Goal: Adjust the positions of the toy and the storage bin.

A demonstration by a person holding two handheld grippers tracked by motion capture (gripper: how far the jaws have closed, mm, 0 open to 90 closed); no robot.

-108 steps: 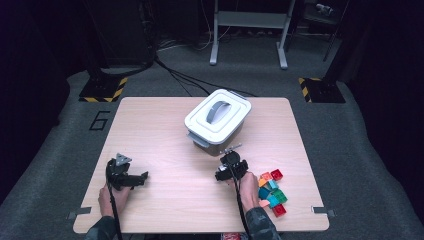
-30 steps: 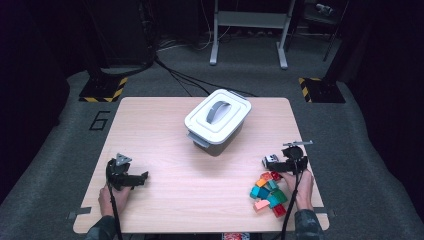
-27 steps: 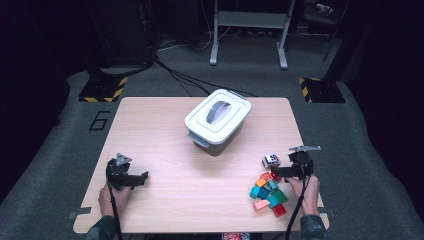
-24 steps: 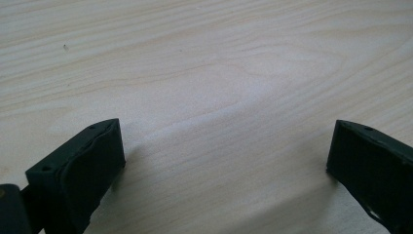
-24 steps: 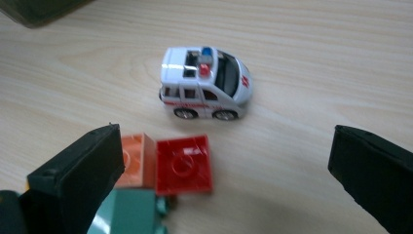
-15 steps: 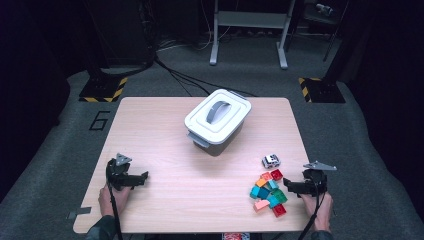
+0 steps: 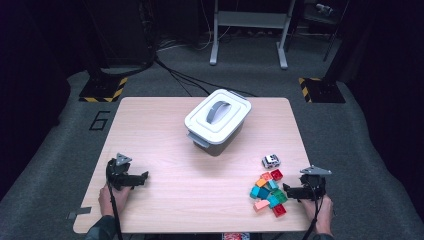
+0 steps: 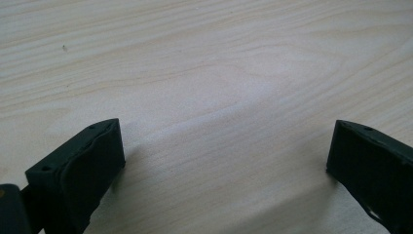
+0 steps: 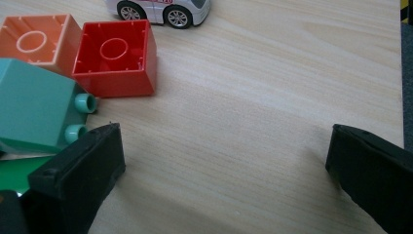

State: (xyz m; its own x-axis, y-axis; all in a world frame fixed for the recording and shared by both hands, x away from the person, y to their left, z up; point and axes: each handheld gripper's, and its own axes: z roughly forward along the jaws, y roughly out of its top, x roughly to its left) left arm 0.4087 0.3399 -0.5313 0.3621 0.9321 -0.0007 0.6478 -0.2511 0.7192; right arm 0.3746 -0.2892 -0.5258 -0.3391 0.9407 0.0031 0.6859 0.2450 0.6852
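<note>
Under dim room, pale wooden table (image 7: 165, 135)

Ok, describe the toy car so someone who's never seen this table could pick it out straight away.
Start at the white lidded box in the middle of the wooden table, then look toward the near right, where a heap of coloured bricks lies. The toy car sits just beyond that heap, apart from it: small, white, with black wheels, the one thing there that isn't a brick.

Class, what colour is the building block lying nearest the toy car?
Red, clearest in the right gripper view, just below the toy car.
</note>
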